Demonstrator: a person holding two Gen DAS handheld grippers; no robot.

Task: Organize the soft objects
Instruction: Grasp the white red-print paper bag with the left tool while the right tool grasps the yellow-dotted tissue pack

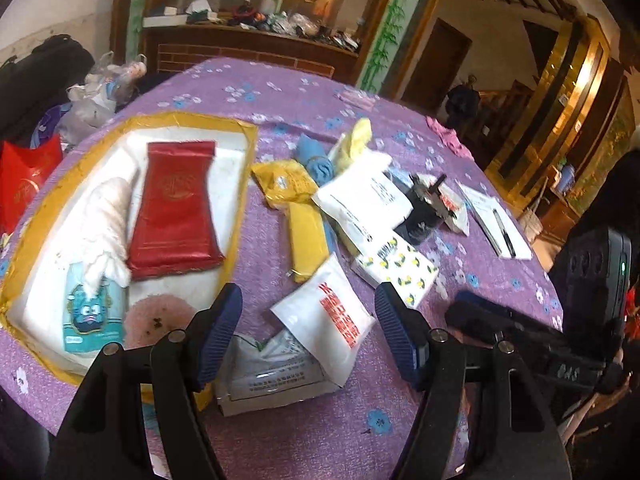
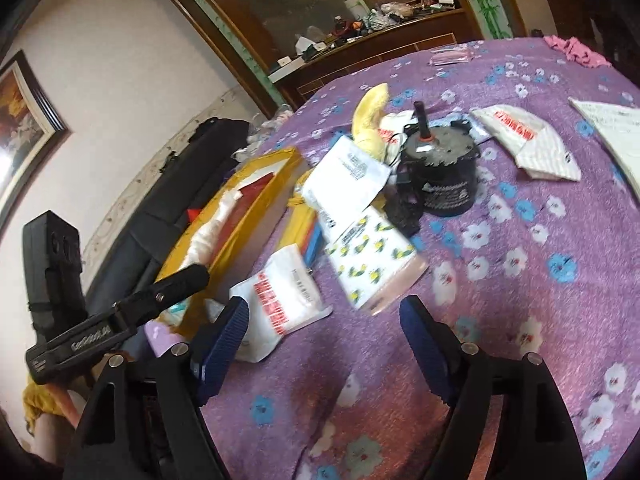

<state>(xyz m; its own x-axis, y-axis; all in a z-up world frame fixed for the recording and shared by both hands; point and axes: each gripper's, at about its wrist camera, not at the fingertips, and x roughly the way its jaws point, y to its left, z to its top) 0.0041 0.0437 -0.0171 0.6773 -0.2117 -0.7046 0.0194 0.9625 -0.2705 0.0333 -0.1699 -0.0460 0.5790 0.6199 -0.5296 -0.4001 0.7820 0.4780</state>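
Left wrist view — left gripper [image 1: 308, 334] is held apart over a white pouch [image 1: 330, 316] beside the yellow-rimmed box [image 1: 248, 128]; right gripper [image 2: 324, 344] is spread, empty, above bare purple cloth [image 2: 520, 320].

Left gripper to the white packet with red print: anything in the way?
Nothing visible. The left gripper is open with the white packet lying right ahead between its fingers, on top of another pouch. The yellow box sits beside it.
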